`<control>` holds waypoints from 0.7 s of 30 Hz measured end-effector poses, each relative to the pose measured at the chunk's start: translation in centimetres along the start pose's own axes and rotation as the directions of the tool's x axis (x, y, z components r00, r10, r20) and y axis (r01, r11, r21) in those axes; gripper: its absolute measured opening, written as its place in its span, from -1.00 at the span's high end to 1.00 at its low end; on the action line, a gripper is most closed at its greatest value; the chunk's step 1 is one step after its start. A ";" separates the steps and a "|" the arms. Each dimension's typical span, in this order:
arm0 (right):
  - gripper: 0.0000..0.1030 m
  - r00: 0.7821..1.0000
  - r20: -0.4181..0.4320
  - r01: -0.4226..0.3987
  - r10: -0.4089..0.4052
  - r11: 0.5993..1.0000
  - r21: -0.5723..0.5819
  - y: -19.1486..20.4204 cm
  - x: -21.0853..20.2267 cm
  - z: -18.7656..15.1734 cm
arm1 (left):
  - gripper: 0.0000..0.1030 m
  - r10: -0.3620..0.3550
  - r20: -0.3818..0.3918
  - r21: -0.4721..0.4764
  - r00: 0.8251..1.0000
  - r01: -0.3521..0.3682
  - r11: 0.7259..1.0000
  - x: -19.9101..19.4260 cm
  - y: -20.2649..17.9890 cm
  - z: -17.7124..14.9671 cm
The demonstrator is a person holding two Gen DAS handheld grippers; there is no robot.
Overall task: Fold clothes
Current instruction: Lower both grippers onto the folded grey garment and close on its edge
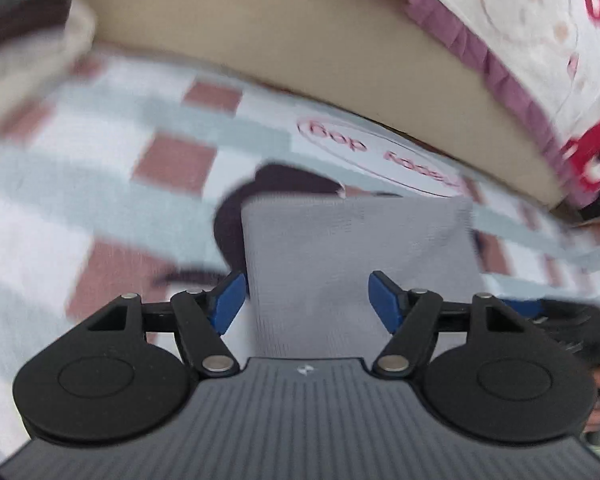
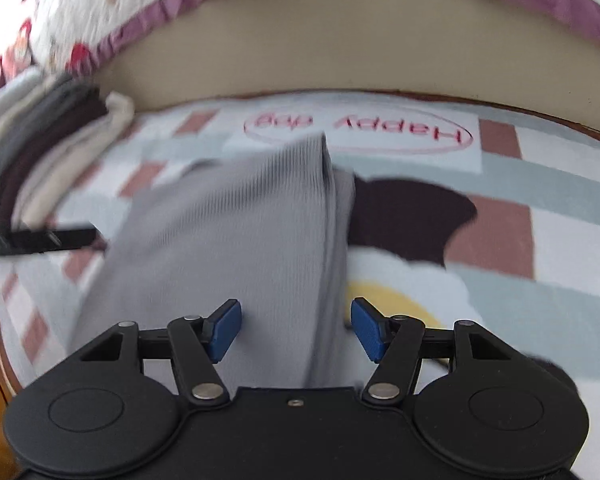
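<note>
Left wrist view. Likely to go wrong first: folded grey garment (image 1: 356, 256) slipping out of square, because its near edge lies between the blue pads (image 1: 230, 300) with nothing pressing on it. Left gripper (image 1: 306, 300) spread wide, jaws apart, left pad just past the garment's left edge, right pad over the cloth; contact with the cloth not certain, picture blurred. Garment lying flat on the checked mat (image 1: 100, 184), on the near side of the mat's pink oval lettering (image 1: 376, 156), partly covering a dark patch (image 1: 268, 188) printed on the mat. Beige bed side (image 1: 300, 40) and frilled quilt (image 1: 520, 40) beyond the lettering.

Right wrist view. Second risk: top layer of the same garment (image 2: 236, 216) springing open or dragging sideways along the stacked fold edge on its right, if a pad catches only one layer on closing or snags it on pulling away. Right gripper (image 2: 296, 330) also apart and clamped on nothing; garment's near end between the pads (image 2: 370, 334), no pinch visible. Garment reaching from the pads up to just short of the lettering (image 2: 358, 130). Pile of other clothes (image 2: 40, 140) left of the lettering, against the bed side (image 2: 340, 40); a careless sweep toward it could topple it. Black strap-like object (image 2: 40, 240) left of the garment, nature unclear.
</note>
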State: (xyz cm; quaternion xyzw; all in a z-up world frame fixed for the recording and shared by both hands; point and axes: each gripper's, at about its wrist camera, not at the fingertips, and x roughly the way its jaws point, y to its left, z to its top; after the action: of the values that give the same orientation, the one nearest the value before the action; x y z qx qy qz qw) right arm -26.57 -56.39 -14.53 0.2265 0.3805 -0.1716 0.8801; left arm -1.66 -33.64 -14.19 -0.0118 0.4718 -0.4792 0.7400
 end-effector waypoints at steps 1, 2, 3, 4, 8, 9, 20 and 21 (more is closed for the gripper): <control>-0.29 1.000 -0.012 -0.018 0.018 1.000 0.018 -0.3 -0.3 -0.6 | -0.36 -0.046 -0.035 -0.040 0.998 0.045 0.998 -0.3 1.0 -0.2; -0.30 0.998 -0.028 -0.046 0.047 0.998 0.042 -0.5 -0.6 -1.3 | -0.37 -0.081 -0.060 -0.077 0.995 0.077 0.994 -0.6 2.0 -0.6; -0.30 0.993 -0.057 -0.102 0.105 0.993 0.068 -0.9 -0.8 -2.0 | -0.37 -0.105 -0.076 -0.111 0.992 0.096 0.989 -0.9 2.8 -1.1; -0.33 0.979 -0.092 -0.173 0.180 0.982 0.080 -1.1 -0.8 -2.6 | -0.37 -0.141 -0.088 -0.150 0.986 0.126 0.981 -1.2 3.8 -1.7; -0.41 0.958 -0.110 -0.259 0.265 0.964 0.066 -1.5 -1.6 -4.3 | -0.37 -0.296 -0.128 -0.256 0.946 0.257 0.932 -0.9 5.8 -5.3; -0.41 0.955 -0.099 -0.270 0.279 0.959 0.090 -1.9 -1.6 -4.4 | -0.35 -0.303 -0.143 -0.260 0.942 0.260 0.930 -0.4 5.6 -5.6; -0.66 0.878 0.079 -0.462 0.472 0.793 0.398 -5.6 4.4 0.7 | -0.35 -0.364 0.056 -0.355 0.930 0.359 0.863 3.8 6.2 -4.8; -0.50 0.886 0.073 -0.448 0.459 0.802 0.395 -5.2 4.6 1.1 | -0.31 -0.357 0.041 -0.316 0.933 0.351 0.881 3.9 5.6 -4.6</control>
State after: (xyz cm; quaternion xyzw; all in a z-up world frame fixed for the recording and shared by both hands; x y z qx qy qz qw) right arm -25.40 -61.96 -18.69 0.4885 0.2832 -0.0277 0.8249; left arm -0.67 -31.45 -22.08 -0.2124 0.5396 -0.5239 0.6239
